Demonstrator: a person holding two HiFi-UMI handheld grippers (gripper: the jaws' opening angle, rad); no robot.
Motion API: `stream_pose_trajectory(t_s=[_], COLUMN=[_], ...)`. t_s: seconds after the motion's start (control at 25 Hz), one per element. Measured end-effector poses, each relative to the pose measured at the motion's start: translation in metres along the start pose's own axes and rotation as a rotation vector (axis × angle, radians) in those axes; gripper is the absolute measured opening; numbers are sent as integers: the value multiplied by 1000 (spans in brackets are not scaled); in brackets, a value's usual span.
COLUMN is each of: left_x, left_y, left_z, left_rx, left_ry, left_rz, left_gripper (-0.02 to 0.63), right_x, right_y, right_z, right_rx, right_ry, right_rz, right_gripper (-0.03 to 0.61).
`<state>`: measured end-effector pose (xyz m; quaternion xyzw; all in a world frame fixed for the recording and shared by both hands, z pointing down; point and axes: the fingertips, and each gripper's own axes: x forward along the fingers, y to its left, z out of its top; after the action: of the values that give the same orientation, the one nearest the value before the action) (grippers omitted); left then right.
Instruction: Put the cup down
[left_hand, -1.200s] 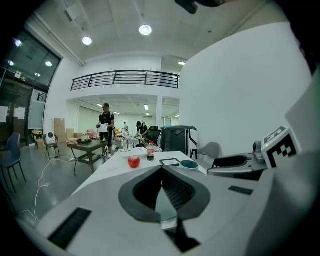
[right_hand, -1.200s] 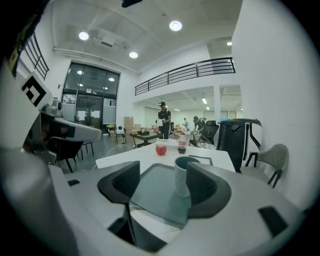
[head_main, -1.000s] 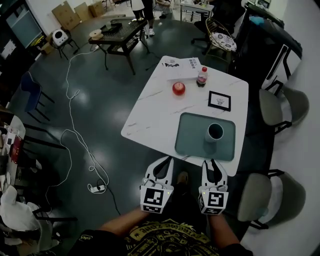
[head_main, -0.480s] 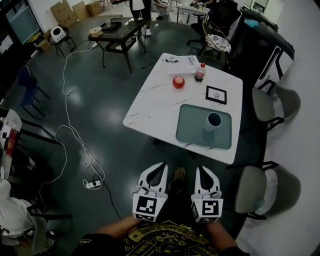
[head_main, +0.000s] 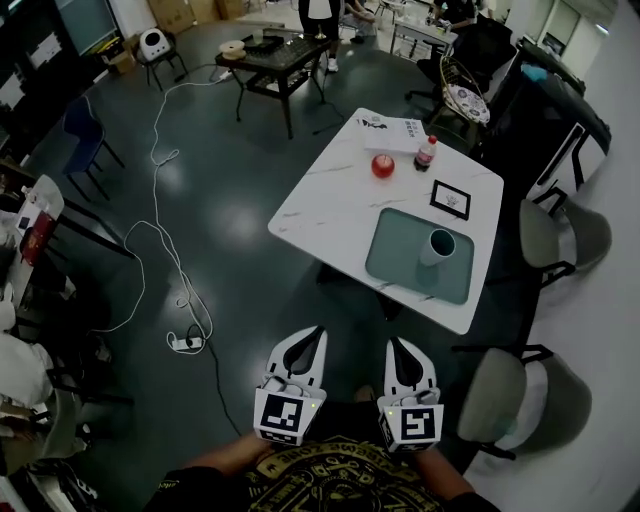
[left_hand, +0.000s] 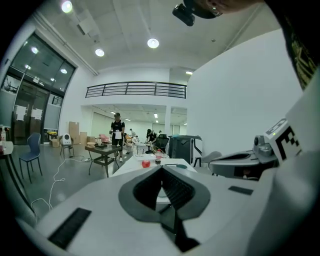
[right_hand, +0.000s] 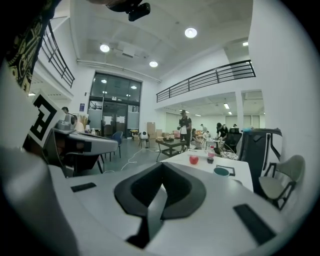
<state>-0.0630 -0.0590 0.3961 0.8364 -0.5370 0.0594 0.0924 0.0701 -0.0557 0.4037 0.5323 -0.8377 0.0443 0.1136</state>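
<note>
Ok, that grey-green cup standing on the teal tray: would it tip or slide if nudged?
Pushed high, it could tip: the grey-green cup stands upright, taller than wide. Pushed low, it may skid on the smooth-looking teal tray. It looks rigid, perhaps ceramic, so breakable.

White table (head_main: 330, 210) on dark floor. On it: teal tray (head_main: 395, 255) toward near edge, red round object (head_main: 382, 166), red-capped bottle (head_main: 426, 154) near it, black-framed picture (head_main: 450, 199), papers (head_main: 393, 131) at far corner. Grey chairs (head_main: 560, 232) along right side. White cable (head_main: 160, 240) winds to power strip (head_main: 184, 343) at left.
</note>
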Motion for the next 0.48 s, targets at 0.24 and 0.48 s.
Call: stream_pose_trajectory(t_s=[0.24,0.48], left_x=[-11,-20], left_y=[-39,-86], left_z=[2,-4], left_rx=[-20,-24], left_ry=[-18,-44], left_rz=[59,131], left_gripper=[10,11], right_x=[-20,-56], right_y=[-1,-27], right_z=[14,-1], right_rx=[-67,-76], right_ry=[-27,-28], right_rz=[146,233], right_gripper=[6,6])
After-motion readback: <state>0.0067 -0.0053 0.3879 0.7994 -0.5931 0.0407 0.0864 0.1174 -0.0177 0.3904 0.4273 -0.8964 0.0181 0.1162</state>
